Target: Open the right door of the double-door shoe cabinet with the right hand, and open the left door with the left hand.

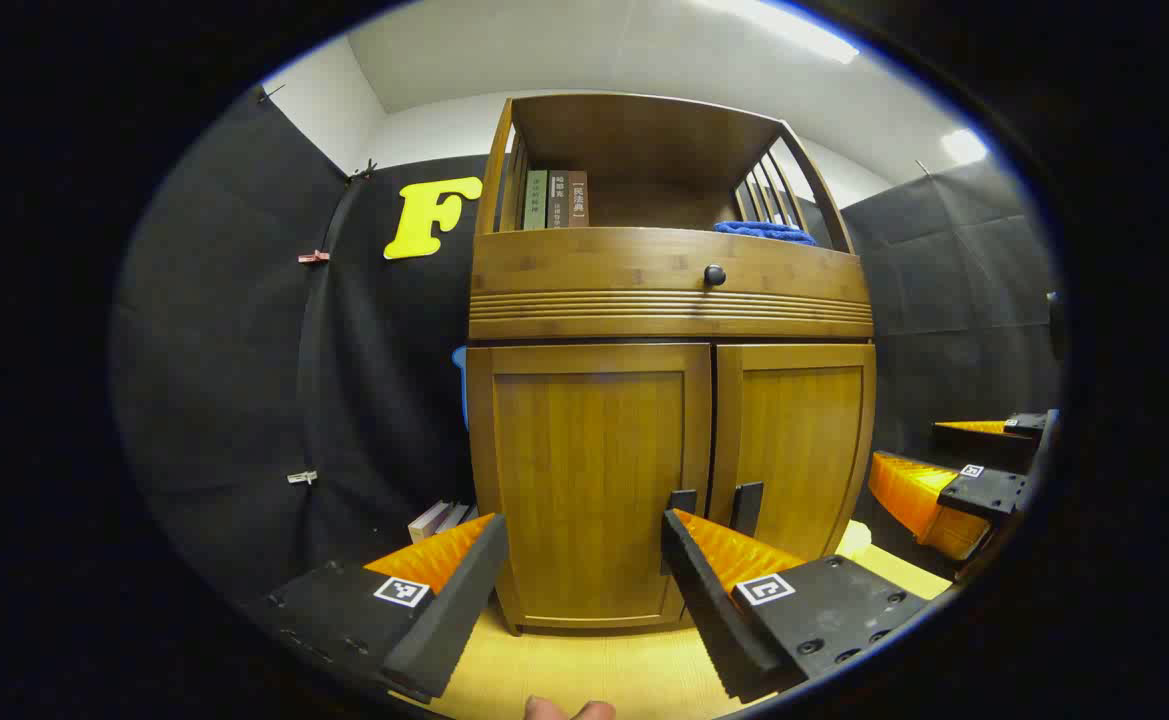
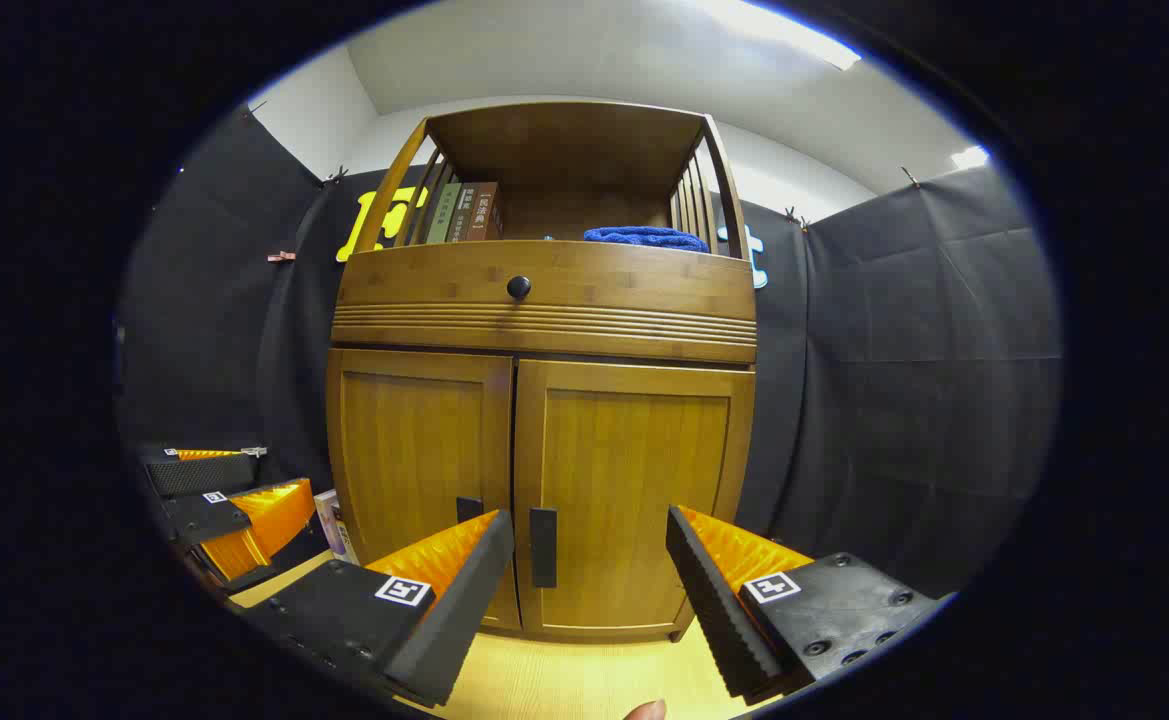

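The left gripper [image 1: 584, 565] has its 2 fingers spread wide and holds nothing; the closed left door [image 1: 589, 480] stands between and beyond them, its dark handle [image 1: 682, 503] just above the right finger. The right gripper [image 2: 589, 565] is also spread and empty, with the closed right door [image 2: 634, 490] ahead and its handle [image 2: 542, 546] just beside the left finger.

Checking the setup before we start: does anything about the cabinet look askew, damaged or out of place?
Nothing stands out. The left door and right door sit shut and flush, the books stand upright, and the blue cloth lies on the shelf.
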A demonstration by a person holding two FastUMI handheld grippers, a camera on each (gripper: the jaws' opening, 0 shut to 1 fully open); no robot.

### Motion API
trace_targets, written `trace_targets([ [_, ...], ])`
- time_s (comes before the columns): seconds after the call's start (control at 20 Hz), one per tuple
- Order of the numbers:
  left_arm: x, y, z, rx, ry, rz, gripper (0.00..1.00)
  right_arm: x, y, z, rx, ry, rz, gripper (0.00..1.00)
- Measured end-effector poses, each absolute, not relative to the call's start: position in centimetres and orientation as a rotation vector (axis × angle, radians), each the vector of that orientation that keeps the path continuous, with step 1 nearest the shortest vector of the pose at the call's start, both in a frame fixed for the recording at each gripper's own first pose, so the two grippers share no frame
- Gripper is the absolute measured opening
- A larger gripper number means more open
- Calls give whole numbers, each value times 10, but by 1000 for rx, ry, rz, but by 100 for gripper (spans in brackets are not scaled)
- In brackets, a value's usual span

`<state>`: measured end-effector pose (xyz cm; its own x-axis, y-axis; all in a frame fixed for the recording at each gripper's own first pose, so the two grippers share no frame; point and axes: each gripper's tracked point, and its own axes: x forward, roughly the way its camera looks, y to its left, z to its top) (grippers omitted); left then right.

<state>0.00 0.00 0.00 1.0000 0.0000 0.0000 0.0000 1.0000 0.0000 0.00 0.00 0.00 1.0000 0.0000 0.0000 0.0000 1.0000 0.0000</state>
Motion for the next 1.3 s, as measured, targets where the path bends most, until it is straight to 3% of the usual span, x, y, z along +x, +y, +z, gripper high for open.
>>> trace_targets([
  [1.3,6,2,-1,6,9,-4,95,22,12,-17,15,33,40,97],
])
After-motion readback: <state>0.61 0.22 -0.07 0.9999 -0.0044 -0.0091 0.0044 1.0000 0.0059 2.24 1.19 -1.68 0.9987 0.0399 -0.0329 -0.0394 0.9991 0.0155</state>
